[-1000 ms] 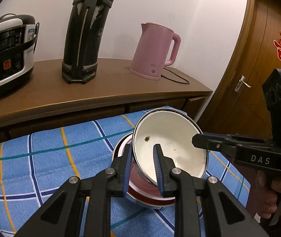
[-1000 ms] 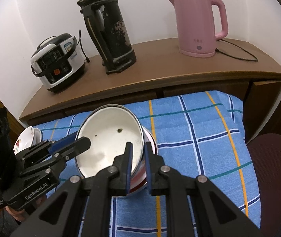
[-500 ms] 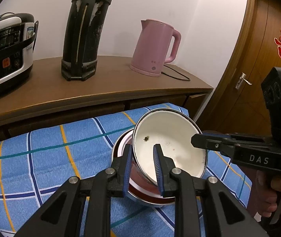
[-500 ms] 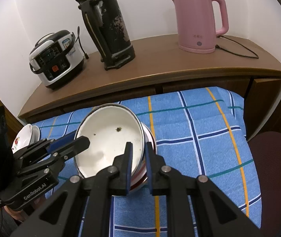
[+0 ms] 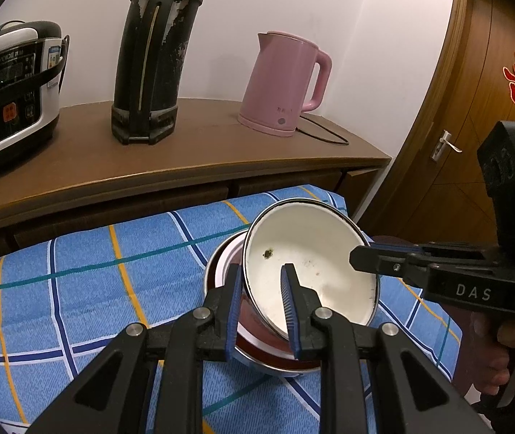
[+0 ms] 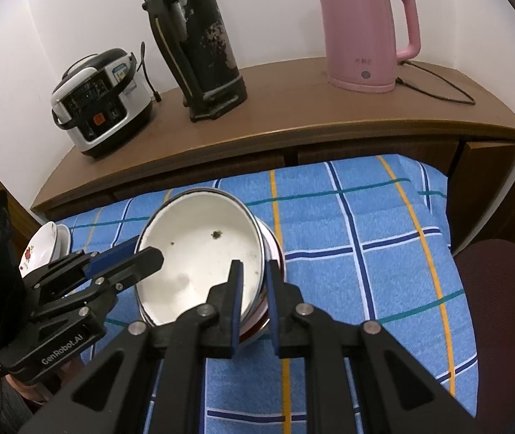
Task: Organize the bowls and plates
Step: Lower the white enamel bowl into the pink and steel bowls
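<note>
A white enamel bowl with a dark speck inside sits tilted in a red-and-white bowl on the blue checked cloth. My left gripper is shut on the white bowl's left rim, one finger inside and one outside. My right gripper is shut on the opposite rim of the same bowl. Each gripper shows in the other's view: the right one and the left one.
A floral dish lies at the cloth's far left. Behind, a wooden sideboard carries a rice cooker, a black thermos and a pink kettle. A wooden door stands right; a dark red chair seat is nearby.
Both grippers and the white bowl have sunk slightly toward the red-and-white bowl; the grips are unchanged.
</note>
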Motion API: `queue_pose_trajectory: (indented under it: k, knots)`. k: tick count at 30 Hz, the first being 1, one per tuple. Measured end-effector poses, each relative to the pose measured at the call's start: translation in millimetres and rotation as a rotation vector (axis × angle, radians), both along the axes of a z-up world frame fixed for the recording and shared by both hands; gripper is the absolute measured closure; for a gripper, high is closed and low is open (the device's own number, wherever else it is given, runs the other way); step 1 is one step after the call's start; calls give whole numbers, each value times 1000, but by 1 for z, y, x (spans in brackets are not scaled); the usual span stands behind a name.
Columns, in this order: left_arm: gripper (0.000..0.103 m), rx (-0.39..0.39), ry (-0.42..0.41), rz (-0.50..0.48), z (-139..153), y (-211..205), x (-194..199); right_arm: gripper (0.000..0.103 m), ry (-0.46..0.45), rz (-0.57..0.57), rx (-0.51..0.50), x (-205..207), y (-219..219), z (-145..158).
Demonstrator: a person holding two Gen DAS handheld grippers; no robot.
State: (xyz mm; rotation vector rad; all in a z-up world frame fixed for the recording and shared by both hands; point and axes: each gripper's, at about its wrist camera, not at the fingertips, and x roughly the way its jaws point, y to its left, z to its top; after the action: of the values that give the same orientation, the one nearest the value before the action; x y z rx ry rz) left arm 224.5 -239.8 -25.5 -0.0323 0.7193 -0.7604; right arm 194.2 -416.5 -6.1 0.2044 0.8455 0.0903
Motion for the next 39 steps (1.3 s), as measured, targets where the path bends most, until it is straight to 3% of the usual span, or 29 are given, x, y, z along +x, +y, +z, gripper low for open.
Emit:
queue_pose_trajectory:
  k: [39]
  knots:
    - [79, 6, 60, -7, -3, 12, 9, 89, 76, 67, 36, 7, 9, -13]
